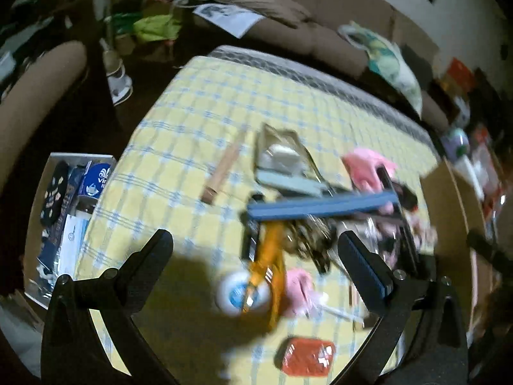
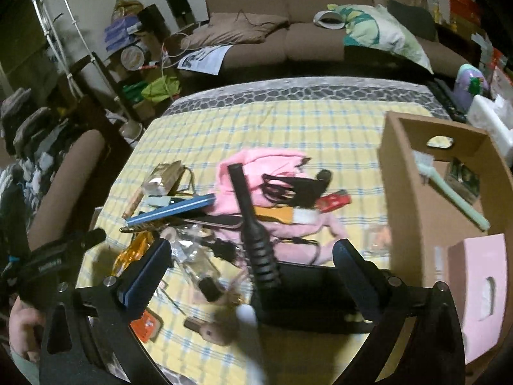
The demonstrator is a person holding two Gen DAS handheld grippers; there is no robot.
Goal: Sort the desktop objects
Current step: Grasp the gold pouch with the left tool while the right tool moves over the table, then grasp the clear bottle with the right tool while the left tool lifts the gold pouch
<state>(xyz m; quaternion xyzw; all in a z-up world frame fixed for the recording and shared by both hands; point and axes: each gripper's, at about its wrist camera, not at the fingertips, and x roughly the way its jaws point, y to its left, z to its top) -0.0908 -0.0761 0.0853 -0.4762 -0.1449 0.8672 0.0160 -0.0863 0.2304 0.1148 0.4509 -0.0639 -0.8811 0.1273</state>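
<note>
Left wrist view: the left gripper (image 1: 253, 250) hangs with fingers spread wide and holding nothing above a yellow checked cloth (image 1: 198, 109). At one o'clock lies the pile (image 1: 307, 218) of small things, a blue bar (image 1: 323, 207) on top; it looks stiff and light, best pinched mid-length. Right wrist view: the right gripper (image 2: 250, 256) is also wide open and empty over the pile, a cardboard box (image 2: 413, 199) at two o'clock.

Dim room, motion blur, fisheye-warped dark edges.
</note>
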